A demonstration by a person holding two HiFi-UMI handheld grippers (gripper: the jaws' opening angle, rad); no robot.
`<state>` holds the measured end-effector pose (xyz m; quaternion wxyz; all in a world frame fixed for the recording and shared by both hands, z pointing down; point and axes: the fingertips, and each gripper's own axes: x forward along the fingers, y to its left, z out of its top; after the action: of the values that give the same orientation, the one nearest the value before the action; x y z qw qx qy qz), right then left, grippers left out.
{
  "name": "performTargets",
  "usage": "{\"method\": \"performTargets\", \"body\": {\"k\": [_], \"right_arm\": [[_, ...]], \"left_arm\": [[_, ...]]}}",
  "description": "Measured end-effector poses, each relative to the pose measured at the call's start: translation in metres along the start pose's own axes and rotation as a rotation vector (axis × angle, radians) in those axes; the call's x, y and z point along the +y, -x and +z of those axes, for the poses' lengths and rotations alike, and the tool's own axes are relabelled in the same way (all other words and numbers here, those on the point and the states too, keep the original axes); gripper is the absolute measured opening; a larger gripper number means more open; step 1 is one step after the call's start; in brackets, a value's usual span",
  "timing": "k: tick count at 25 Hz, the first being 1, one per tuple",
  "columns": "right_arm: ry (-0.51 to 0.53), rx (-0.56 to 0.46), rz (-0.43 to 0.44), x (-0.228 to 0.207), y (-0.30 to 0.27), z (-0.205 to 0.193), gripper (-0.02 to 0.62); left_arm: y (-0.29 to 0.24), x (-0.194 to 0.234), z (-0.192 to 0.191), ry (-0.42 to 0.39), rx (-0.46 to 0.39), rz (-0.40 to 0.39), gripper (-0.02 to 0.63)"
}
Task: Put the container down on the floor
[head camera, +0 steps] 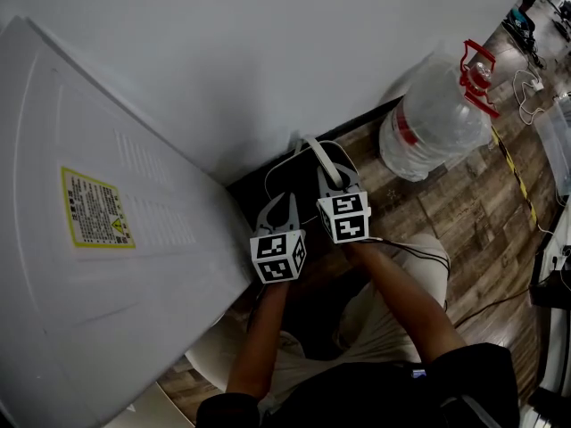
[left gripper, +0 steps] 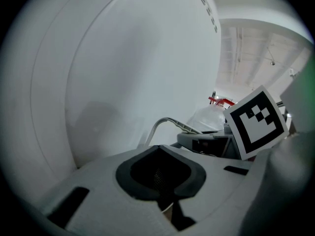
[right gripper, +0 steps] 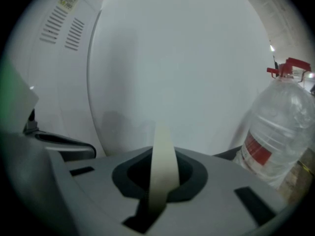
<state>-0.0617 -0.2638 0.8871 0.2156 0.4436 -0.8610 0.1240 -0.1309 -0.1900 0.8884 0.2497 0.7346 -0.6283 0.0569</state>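
The floor (head camera: 446, 212) is brown wood planking with a low sheen. The bottle (head camera: 428, 123) is clear, glossy plastic, and its handle (head camera: 477, 74) is red plastic. The wall (head camera: 268, 52) is smooth, matt white. The appliance (head camera: 134, 239) has a smooth white panel, plastic or painted metal, hard to say which, with a smooth yellow label (head camera: 94, 208). The container (head camera: 290, 172) is white plastic; its strap (right gripper: 160, 166) is pale, smooth and matt. The left gripper (left gripper: 160, 181) and right gripper (right gripper: 157, 181) have matt grey plastic shells with a darker matt lining.
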Motion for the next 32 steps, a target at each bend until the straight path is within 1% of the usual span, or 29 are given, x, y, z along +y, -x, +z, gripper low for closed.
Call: {"method": "performTargets", "body": {"k": [4,7,10,14,19,23,27,32], "right_arm": [[-0.002,0.007,-0.019,-0.006,0.003,-0.001,0.032],[-0.001,0.003,-0.041,-0.013,0.003,0.0,0.032],[-0.012,0.015,-0.054,-0.015,0.003,-0.001,0.032],[-0.001,0.019,-0.092,-0.024,0.0,-0.002,0.032],[-0.021,0.036,-0.111,-0.035,0.0,-0.007,0.033],[-0.021,0.057,-0.148,-0.056,0.001,-0.019,0.033],[-0.051,0.078,-0.158,-0.066,0.003,-0.022,0.034],[-0.043,0.101,-0.186,-0.077,0.001,-0.031,0.034]], "left_arm": [[0.001,-0.001,-0.001,0.003,-0.001,-0.007,0.015],[0.001,-0.003,0.002,-0.008,-0.017,-0.001,0.015],[0.001,-0.004,0.002,-0.001,-0.025,-0.006,0.015],[-0.002,-0.006,0.001,-0.001,-0.021,-0.014,0.015],[-0.003,-0.01,-0.003,-0.01,-0.009,-0.026,0.015],[-0.006,-0.013,-0.003,-0.012,-0.006,-0.033,0.015],[-0.01,-0.019,-0.006,-0.017,-0.001,-0.046,0.015],[-0.012,-0.023,-0.014,-0.017,0.013,-0.054,0.015]]}}
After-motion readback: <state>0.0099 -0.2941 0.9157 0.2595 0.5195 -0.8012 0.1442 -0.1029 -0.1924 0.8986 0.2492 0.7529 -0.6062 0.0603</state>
